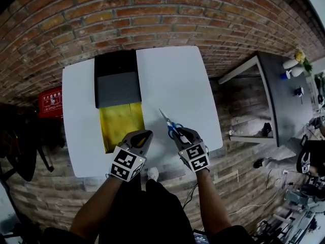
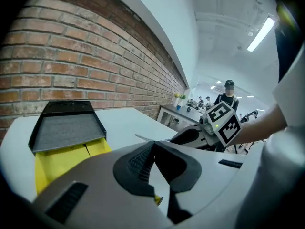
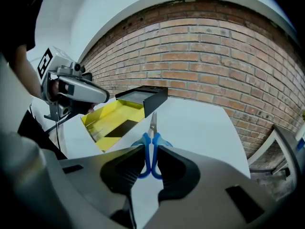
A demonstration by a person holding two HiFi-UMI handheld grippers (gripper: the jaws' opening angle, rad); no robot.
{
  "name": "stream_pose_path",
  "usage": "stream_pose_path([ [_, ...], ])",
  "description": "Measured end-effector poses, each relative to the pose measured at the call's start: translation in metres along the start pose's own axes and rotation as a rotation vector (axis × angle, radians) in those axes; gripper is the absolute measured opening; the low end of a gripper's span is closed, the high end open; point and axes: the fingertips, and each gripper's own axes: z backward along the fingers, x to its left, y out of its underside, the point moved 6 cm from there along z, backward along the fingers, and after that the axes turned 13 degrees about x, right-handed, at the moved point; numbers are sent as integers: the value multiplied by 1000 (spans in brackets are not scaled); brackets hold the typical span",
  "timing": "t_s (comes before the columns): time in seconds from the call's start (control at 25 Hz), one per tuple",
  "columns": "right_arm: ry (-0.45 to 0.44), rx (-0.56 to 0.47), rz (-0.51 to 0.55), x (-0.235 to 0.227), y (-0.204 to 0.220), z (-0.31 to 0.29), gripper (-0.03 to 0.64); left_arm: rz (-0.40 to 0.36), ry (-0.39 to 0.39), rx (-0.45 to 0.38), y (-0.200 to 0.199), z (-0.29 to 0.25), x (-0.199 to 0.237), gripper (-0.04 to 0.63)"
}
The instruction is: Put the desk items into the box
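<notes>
**Right gripper (image 3: 150,151) closed on the scissors (image 3: 151,128); left gripper (image 2: 152,147) empty**

From my seat, the white table (image 1: 177,80) fills most of the head view, set against a brick wall. On the table's left half lies the box (image 1: 119,123). Its dark lid end is toward the wall and its open yellow inside is nearer me.

Both grippers sit at the near edge. The left gripper hovers just beside the box's near end, with its jaws together and nothing between them. The right gripper is clamped on the blue handle loops of the scissors, one pad on each loop. The blades point away toward the box, and the box is near but not touching. I cannot tell whether the scissors rest on the table or are just off it.

I judge the scissors to be light and stiff, with smooth plastic loops that may twist in the grip. The blade tips are sharp. Holding at the handles, close to the pivot, looks soundest to me.
</notes>
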Motion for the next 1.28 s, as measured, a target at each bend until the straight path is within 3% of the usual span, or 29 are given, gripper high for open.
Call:
stream_pose_path([
  [0.64,-65,-90,108,35,-43,11,95,84,-171,-83,14,57,32,14],
  [1.28,-188,-99,235,88,-89,-21,95,197,-301,-83,54,100,63,14],
])
